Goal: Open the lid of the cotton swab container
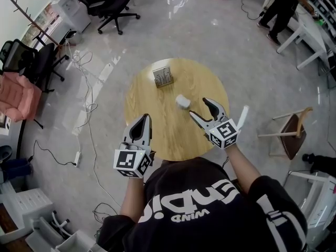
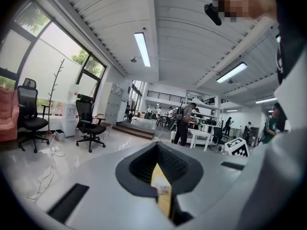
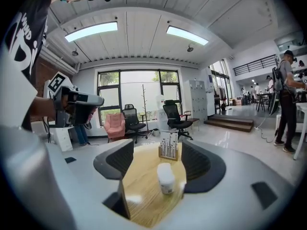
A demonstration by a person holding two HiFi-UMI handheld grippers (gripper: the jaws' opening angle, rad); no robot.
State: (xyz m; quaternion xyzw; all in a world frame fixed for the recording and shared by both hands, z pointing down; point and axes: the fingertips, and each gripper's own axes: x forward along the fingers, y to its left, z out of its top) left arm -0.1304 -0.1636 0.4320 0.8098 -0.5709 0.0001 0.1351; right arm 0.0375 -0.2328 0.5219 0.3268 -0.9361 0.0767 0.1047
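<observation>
With my right gripper (image 1: 201,109) wide open and empty and my left gripper (image 1: 142,121) shut, the cotton swab container (image 1: 182,101) stands mid-table just ahead, probably light, slick plastic, best gripped round its body.

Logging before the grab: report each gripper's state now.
Left gripper: shut, holding nothing.
Right gripper: open, holding nothing; the cotton swab container stands ahead of it, untouched.

Cotton swab container (image 1: 182,101) is a small white tub, roughly cylindrical; standing upright; lid (image 3: 165,168) looks closed on top; sits about mid round wooden table (image 1: 157,133), well in from every edge.
</observation>
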